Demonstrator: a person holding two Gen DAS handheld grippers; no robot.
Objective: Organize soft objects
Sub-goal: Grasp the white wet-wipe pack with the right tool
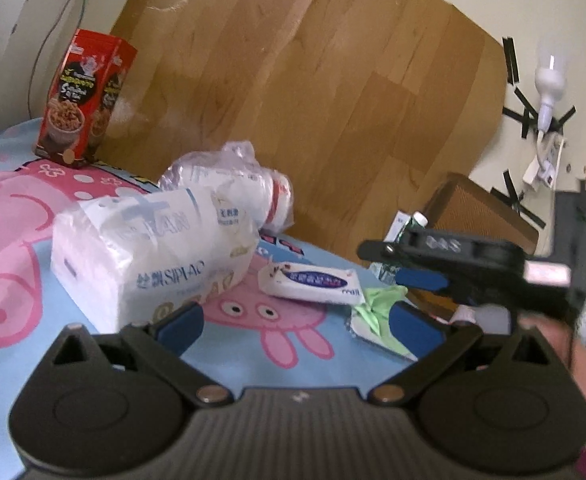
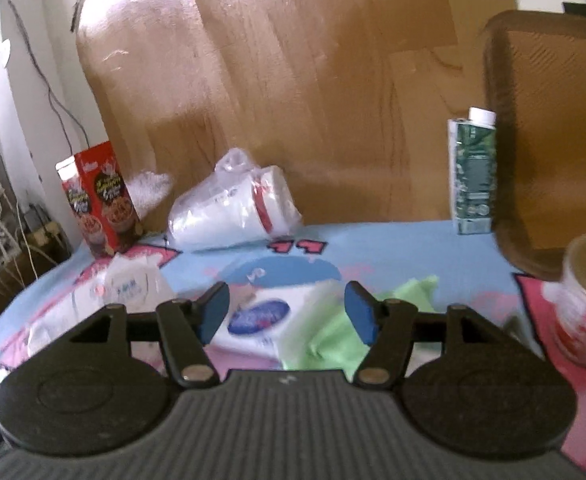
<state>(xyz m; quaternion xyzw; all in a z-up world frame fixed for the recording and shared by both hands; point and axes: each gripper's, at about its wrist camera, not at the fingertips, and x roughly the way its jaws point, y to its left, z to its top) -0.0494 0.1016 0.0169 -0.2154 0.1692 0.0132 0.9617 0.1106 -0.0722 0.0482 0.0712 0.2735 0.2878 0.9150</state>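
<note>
The right gripper (image 2: 287, 310) hangs wide and empty over the small tissue pack (image 2: 259, 318), which lies flat on the cartoon-printed table (image 2: 373, 248) partly on top of a green cloth (image 2: 329, 332). The left gripper (image 1: 297, 322) is also spread wide with nothing between its pads, just beside the big tissue bag (image 1: 145, 248). A bag of paper cups (image 2: 233, 210) lies on its side at the back, near the red snack box (image 2: 101, 204). For a clean pick, I would centre the pads across the small pack's narrow sides, come down low, and squeeze gently, since the wrapper likely dents and the cloth under it may drag along.
</note>
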